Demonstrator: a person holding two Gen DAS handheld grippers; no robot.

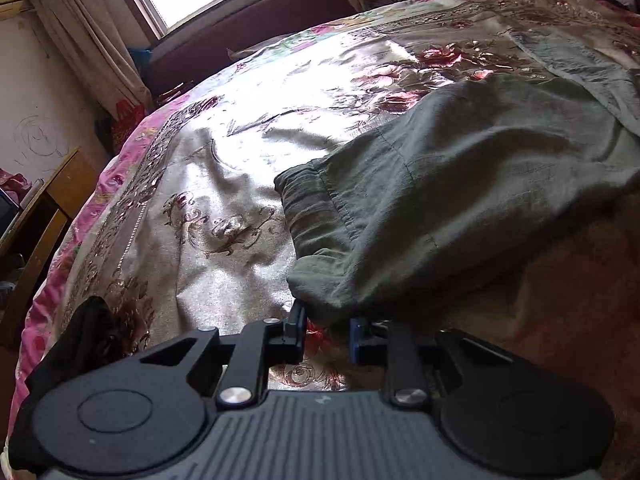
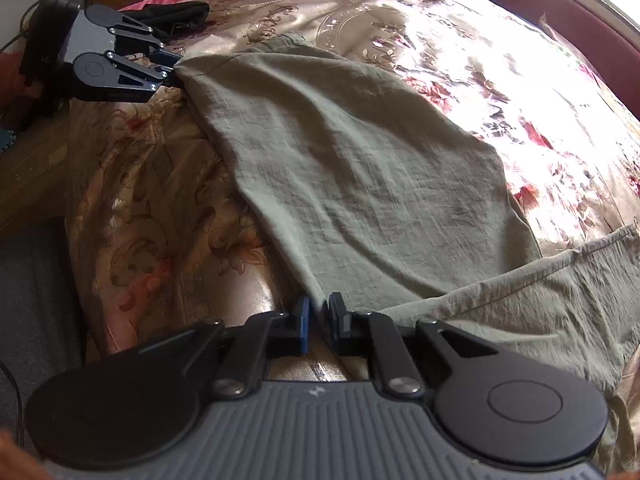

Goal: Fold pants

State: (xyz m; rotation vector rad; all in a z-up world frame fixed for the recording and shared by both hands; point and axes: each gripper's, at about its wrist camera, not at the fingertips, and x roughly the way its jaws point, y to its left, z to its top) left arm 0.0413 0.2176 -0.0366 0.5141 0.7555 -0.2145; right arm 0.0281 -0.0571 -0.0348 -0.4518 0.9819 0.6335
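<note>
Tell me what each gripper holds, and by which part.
Nothing is clamped: left gripper and right gripper stand open, with pants edges loose between them.

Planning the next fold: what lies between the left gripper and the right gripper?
In the right wrist view, only the near edge of the green pants runs from the left gripper to the right gripper, over the floral bedspread.
</note>
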